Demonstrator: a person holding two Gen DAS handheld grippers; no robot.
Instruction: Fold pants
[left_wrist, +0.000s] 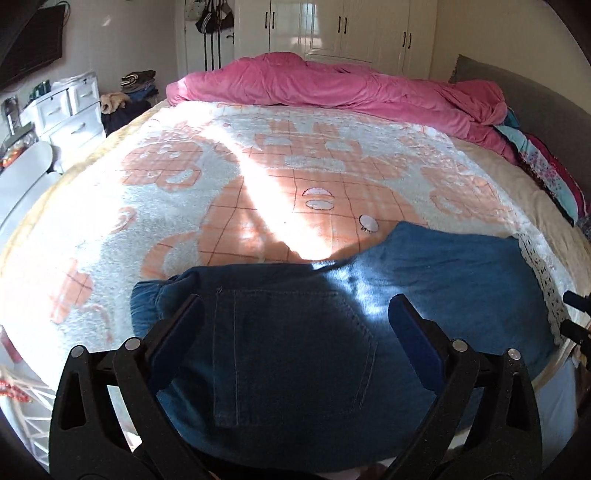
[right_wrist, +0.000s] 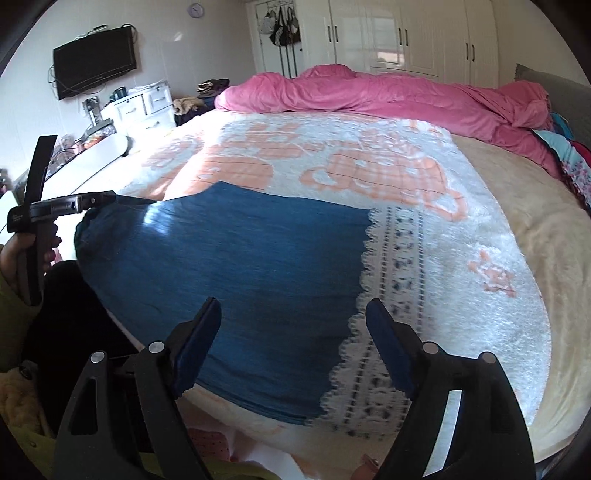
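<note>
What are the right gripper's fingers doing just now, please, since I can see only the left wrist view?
Observer: The right gripper is open. Its fingers stand apart above the leg end of the pants, pinching no fabric.
Operator: Thank you. How does that leg end lie?
Observer: It ends in a straight edge right beside the lace border of the blanket, and it looks flat.
Operator: And who is holding my left gripper?
Observer: A hand in a green sleeve grips the handle of the left gripper, at the waistband end of the pants.
</note>
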